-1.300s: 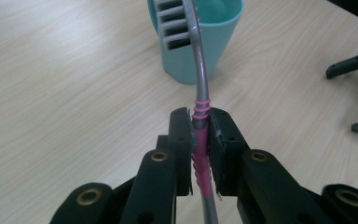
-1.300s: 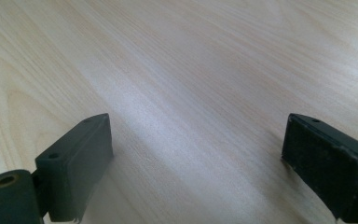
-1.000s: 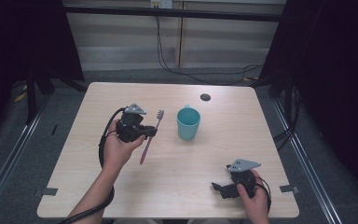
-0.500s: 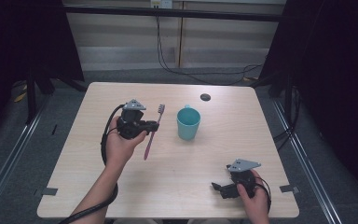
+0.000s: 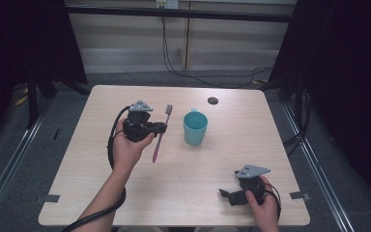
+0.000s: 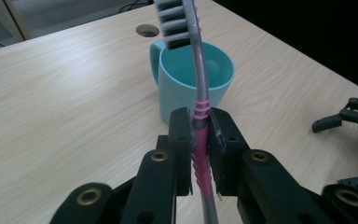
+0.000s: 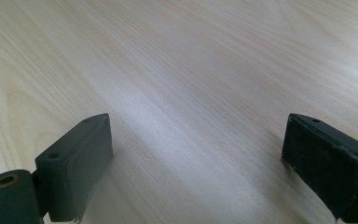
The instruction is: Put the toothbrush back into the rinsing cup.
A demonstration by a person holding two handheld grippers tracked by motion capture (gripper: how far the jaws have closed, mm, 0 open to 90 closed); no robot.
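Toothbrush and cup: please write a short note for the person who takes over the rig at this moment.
Left gripper: shut on the toothbrush, pads on the pink grip, bristle end up, lifted off the table.
Right gripper: open, holds nothing, low over the table near the front right corner.
Cup: upright at mid-table, nothing in it, just right of the brush.
Done: brush picked up.
Left: probably carry it over the cup, lower it in, open the gripper.

High view: above near edge, looking forward-down. Left gripper view: close, past its fingers (image 6: 182, 140) to cup (image 6: 193, 79); high view shares cup (image 5: 195, 127). Right gripper view: near tabletop (image 7: 191, 70).
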